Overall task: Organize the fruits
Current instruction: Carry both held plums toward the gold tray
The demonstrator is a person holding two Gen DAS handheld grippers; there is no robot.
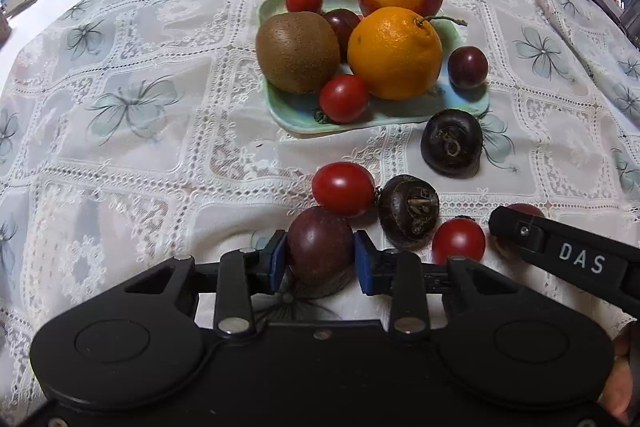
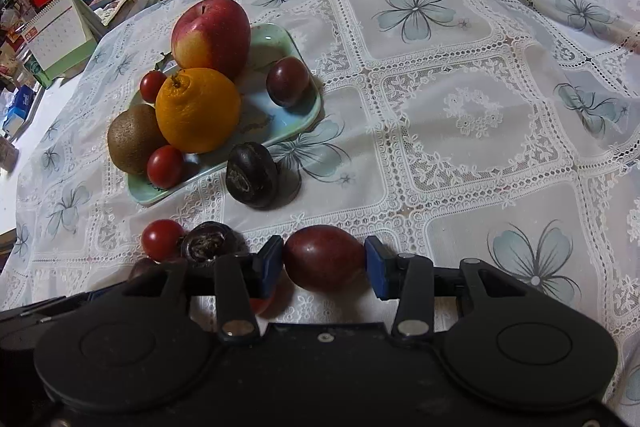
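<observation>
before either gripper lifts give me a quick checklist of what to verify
1. Left gripper pads on both sides of its dark plum: ok, both blue pads press its flanks.
2. Right gripper grip on its reddish plum: cannot tell; left pad touches, right pad looks just at the fruit's end.
3. Neighbours of the left plum: not ok, a cherry tomato rests against it and may roll.
4. Free room on the green tray: ok, its near right corner is bare.
5. Path to the tray: not ok, a water chestnut sits in front of that corner.
</observation>
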